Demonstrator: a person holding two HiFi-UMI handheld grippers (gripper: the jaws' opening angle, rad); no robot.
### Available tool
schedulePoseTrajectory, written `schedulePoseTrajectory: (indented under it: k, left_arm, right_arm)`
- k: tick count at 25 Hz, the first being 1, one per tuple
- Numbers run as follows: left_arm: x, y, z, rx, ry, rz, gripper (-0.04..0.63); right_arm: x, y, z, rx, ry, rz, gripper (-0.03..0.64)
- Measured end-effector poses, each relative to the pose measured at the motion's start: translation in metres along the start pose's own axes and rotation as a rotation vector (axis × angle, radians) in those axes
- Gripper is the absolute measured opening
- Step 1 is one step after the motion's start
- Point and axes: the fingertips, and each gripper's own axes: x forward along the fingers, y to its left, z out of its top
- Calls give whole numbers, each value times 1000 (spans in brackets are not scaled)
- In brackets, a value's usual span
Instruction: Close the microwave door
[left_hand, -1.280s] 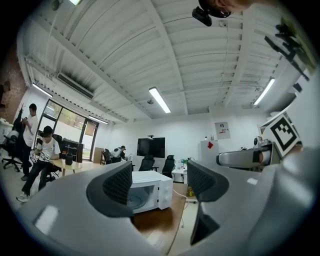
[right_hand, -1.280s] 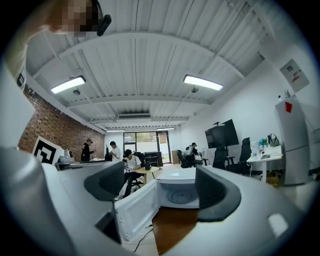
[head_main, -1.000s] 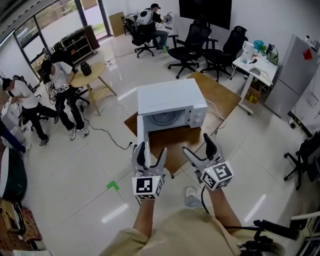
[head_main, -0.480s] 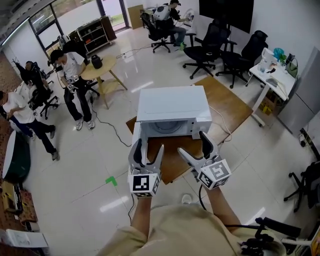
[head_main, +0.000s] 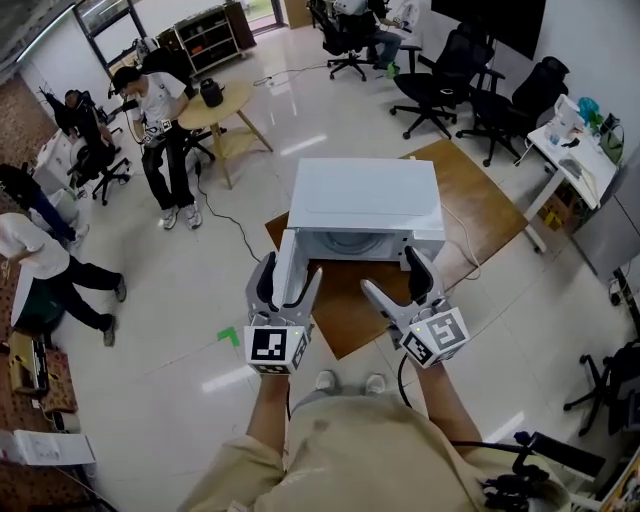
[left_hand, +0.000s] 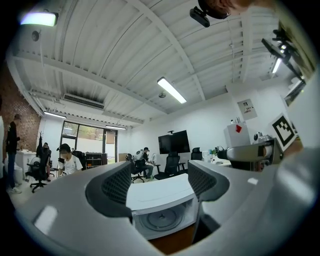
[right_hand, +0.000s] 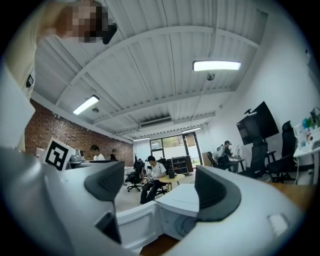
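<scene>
A white microwave (head_main: 365, 205) stands on a low brown wooden board (head_main: 345, 315). Its door (head_main: 285, 262) hangs open, swung out toward me on the left side, and the cavity with its glass turntable (left_hand: 161, 220) shows. My left gripper (head_main: 288, 278) is open and empty, its fingertips just in front of the door's free edge. To the right, my right gripper (head_main: 392, 278) is also open and empty, near the microwave's front right corner. In the left gripper view the microwave (left_hand: 160, 197) sits between the jaws of my left gripper (left_hand: 159, 182). In the right gripper view the door (right_hand: 137, 225) shows between the jaws of my right gripper (right_hand: 160, 192).
A black cable (head_main: 232, 225) runs over the glossy floor to the board's left corner. A round wooden table (head_main: 228, 105) with seated people is at the back left. Black office chairs (head_main: 440, 85) and a white desk (head_main: 575, 150) stand behind and to the right. Green tape (head_main: 229, 336) marks the floor.
I have walked closer to the microwave. Both grippers have come forward with me and now reach its front. Their jaws stand as wide as before.
</scene>
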Motion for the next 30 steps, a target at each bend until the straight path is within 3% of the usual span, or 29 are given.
schedulePoseTrajectory:
  k: [5, 13, 15, 17, 18, 22, 24, 27, 30]
  left_arm:
    - [9, 45, -28, 48, 212, -100, 411]
    - [-10, 133, -83, 227, 539, -301, 585]
    - [-19, 156, -98, 231, 621, -363, 594]
    - [-28, 176, -116, 134, 695, -413, 594]
    - [-35, 182, -127, 36, 745, -436, 594]
    - [-74, 189, -168, -501, 968, -500, 594]
    - [-81, 192, -178, -683, 997, -491, 590]
    - [-90, 187, -193, -862, 1009, -490, 557]
    - [-94, 173, -208, -951, 1007, -510, 469]
  right_arm:
    - [20, -10, -3, 4, 9, -3, 431]
    - [60, -23, -15, 18, 45, 2, 431]
    - [74, -26, -18, 5, 68, -4, 431]
    - [88, -29, -24, 4, 85, -7, 431]
    - [93, -30, -28, 7, 90, -7, 431]
    - [100, -29, -40, 10, 105, -8, 431]
    - [104, -30, -40, 14, 108, -14, 431]
    - [106, -31, -39, 16, 105, -22, 431]
    - [104, -34, -42, 23, 111, -42, 431]
